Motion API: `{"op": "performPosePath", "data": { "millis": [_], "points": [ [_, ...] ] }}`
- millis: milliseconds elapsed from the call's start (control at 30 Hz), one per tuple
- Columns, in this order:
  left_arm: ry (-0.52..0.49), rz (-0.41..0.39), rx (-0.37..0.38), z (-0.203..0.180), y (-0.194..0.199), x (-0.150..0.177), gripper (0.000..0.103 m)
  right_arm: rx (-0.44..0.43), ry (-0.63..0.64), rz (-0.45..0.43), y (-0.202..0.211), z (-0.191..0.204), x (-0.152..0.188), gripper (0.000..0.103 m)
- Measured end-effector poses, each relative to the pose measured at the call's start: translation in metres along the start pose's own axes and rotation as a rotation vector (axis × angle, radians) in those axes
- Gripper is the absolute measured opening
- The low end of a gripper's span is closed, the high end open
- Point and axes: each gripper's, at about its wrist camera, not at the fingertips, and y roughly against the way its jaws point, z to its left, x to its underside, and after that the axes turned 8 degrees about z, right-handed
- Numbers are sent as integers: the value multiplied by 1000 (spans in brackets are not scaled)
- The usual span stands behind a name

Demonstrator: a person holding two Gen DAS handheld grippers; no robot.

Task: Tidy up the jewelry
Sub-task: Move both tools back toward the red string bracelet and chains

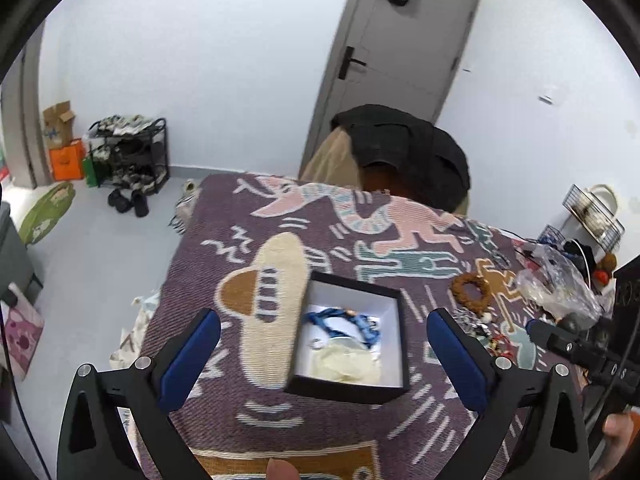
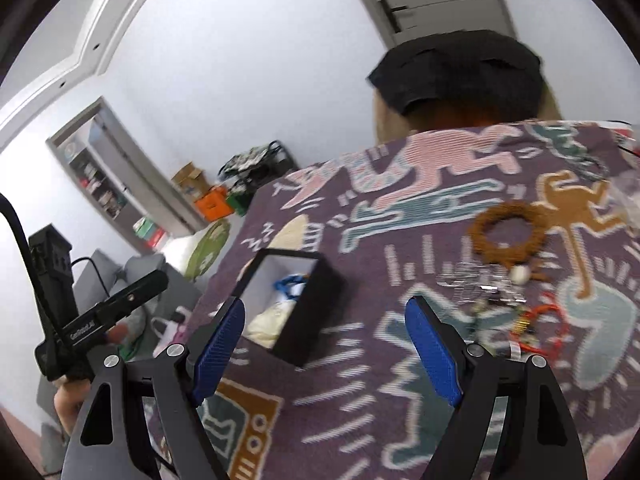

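A black box with a white inside (image 1: 394,344) sits on the patterned purple cloth (image 1: 248,216). It holds a blue piece (image 1: 352,320) and a pale cream piece (image 1: 348,364). My left gripper (image 1: 324,336) is open and empty, with its jaws either side of the box, above it. The box also shows in the right wrist view (image 2: 316,312). My right gripper (image 2: 326,334) is open and empty, just right of the box. To its right lie a brown beaded bracelet (image 2: 508,236), a silver chain piece (image 2: 480,286) and a red-orange bracelet (image 2: 540,328).
A clear plastic bag (image 1: 556,284) and a wire basket (image 1: 592,212) lie at the table's far right. A chair draped with black clothing (image 1: 404,152) stands behind the table. A shoe rack (image 1: 128,152) stands against the wall at left.
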Motion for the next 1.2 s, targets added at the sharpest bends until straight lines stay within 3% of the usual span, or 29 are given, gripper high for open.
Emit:
{"op": "performPosePath", "data": {
  "millis": [200, 567, 633, 700, 1000, 1067, 1200],
  "points": [
    [-51, 4, 40, -30, 1, 3, 103, 38, -47, -44, 32, -25, 7, 83],
    [-123, 32, 91, -74, -14, 8, 103, 116, -101, -57, 53, -61, 26, 82],
    [-138, 31, 100, -81, -16, 9, 102, 126, -117, -55, 54, -69, 30, 78],
    [-149, 28, 100, -87, -17, 10, 102, 132, -141, -40, 51, -79, 32, 66],
    [-179, 45, 97, -105, -33, 11, 92, 156, -230, 6, 33, -116, 41, 42],
    [-188, 50, 100, -109, -36, 11, 84, 169, -246, 9, 29, -123, 41, 41],
    [-204, 68, 108, -116, -45, 11, 83, 201, -256, 27, 17, -133, 39, 31]
  ]
}}
